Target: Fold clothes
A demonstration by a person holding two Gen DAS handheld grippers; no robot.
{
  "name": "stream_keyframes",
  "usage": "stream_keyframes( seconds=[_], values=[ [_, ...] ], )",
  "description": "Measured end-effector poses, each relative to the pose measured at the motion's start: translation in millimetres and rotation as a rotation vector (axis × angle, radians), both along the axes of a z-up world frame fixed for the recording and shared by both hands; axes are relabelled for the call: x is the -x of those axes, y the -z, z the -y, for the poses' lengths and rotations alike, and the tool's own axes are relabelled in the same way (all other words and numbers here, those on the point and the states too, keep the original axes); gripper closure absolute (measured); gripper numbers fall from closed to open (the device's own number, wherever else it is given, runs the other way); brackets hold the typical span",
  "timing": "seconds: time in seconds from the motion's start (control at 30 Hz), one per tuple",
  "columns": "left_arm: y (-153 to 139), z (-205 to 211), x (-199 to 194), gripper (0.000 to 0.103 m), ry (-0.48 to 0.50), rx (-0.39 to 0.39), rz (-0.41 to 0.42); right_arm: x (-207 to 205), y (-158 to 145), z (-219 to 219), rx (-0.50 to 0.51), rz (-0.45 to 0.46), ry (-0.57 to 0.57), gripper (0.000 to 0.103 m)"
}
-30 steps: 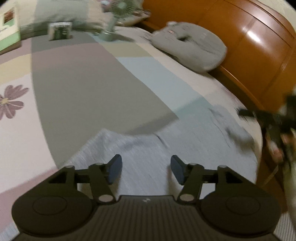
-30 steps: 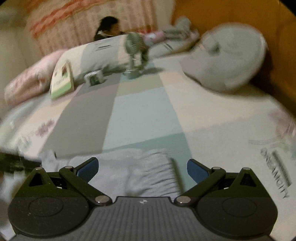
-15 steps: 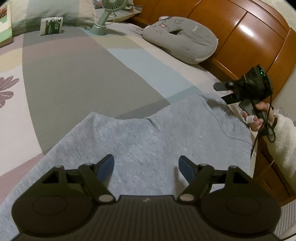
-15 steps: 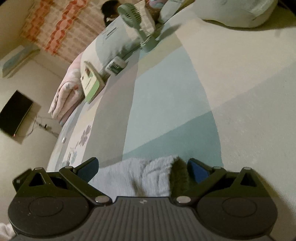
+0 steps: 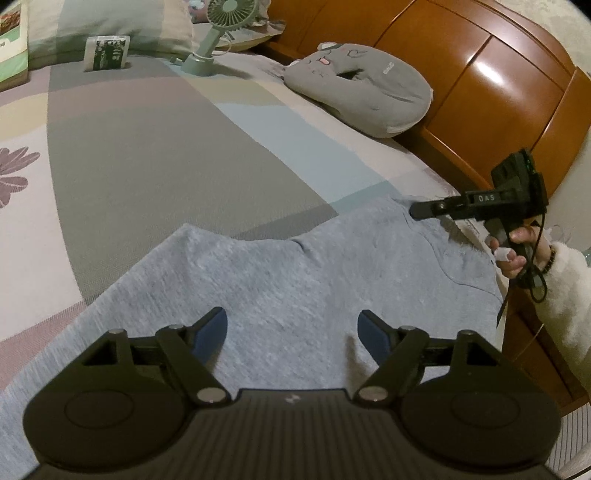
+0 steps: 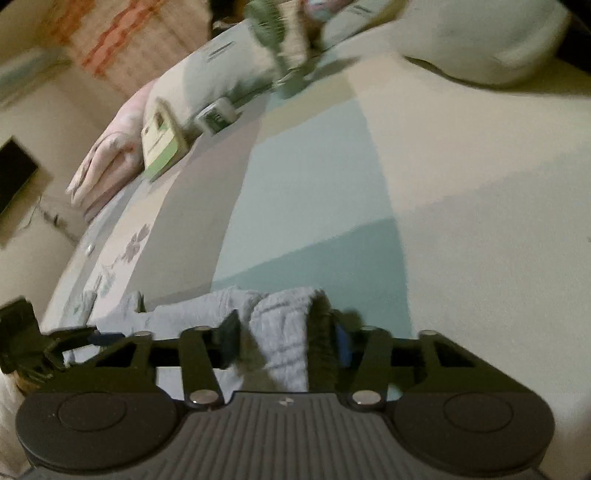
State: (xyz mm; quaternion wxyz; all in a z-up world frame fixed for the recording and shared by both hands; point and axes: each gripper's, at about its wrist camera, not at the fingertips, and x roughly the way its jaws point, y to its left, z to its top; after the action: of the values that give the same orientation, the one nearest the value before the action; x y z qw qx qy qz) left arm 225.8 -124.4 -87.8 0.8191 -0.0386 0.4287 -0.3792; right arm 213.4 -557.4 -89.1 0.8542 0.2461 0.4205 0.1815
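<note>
Closing on a bunched edge of the pale blue knit garment [image 6: 284, 325], the right claw [image 6: 284, 339]; left claw [image 5: 291, 332] released above it.

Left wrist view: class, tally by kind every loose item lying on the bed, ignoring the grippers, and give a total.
Grey-blue garment: 1
Grey plush cushion: 1
Green desk fan: 1
Small printed pack: 1
Book: 1
Pillow: 1
Total: 6
</note>
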Motion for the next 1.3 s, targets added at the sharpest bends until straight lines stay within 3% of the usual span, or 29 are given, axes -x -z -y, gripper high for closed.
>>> stream_keyframes(
  seconds=[0.17, 0.33, 0.47, 0.53, 0.63, 0.73, 0.87, 0.97, 1.1, 1.3],
  values=[
    [-1.3, 0.9, 2.2, 0.025, -0.021, -0.012, 0.005, 20.0, -15.5, -19.3, 0.128, 0.055, 0.072, 0.063],
    [-4.3, -2.7, 10.7, 0.036, -0.049, -0.098, 0.058, 20.7, -5.9, -14.3, 0.111, 0.022, 0.143, 0.063],
    [-12.1, -10.6, 15.6, 0.036, -0.068, -0.164, 0.076, 16.1, -6.7, -13.4, 0.089, -0.007, 0.169, 0.056],
    [-19.7, -11.2, 15.8, 0.037, -0.067, -0.188, 0.091, 20.1, -17.6, -17.3, 0.144, 0.016, 0.189, 0.047],
    [-29.2, -5.1, 5.2, 0.031, -0.06, -0.118, 0.123, 30.6, -42.8, -23.6, 0.163, 0.094, 0.214, 0.044],
    [-19.6, 6.8, -14.9, 0.031, -0.056, -0.08, 0.083, 40.3, -62.3, -39.1, 0.158, 0.154, 0.168, 0.026],
    [-4.7, 7.1, -22.5, 0.032, -0.08, -0.111, 0.075, 46.9, -59.9, -75.1, 0.233, 0.156, 0.018, 0.025],
    [-3.6, 4.1, -15.9, 0.032, -0.065, -0.127, 0.1, 36.8, -36.1, -92.2, 0.351, 0.121, -0.009, 0.025],
    [-12.6, 2.6, 6.0, 0.032, -0.048, -0.225, 0.127, 21.3, -26.2, -93.2, 0.368, 0.129, 0.008, 0.025],
    [-35.6, 0.0, 81.4, 0.025, 0.061, -0.31, 0.266, 61.5, -63.7, -119.3, 0.488, 0.161, -0.024, 0.017]
  ],
)
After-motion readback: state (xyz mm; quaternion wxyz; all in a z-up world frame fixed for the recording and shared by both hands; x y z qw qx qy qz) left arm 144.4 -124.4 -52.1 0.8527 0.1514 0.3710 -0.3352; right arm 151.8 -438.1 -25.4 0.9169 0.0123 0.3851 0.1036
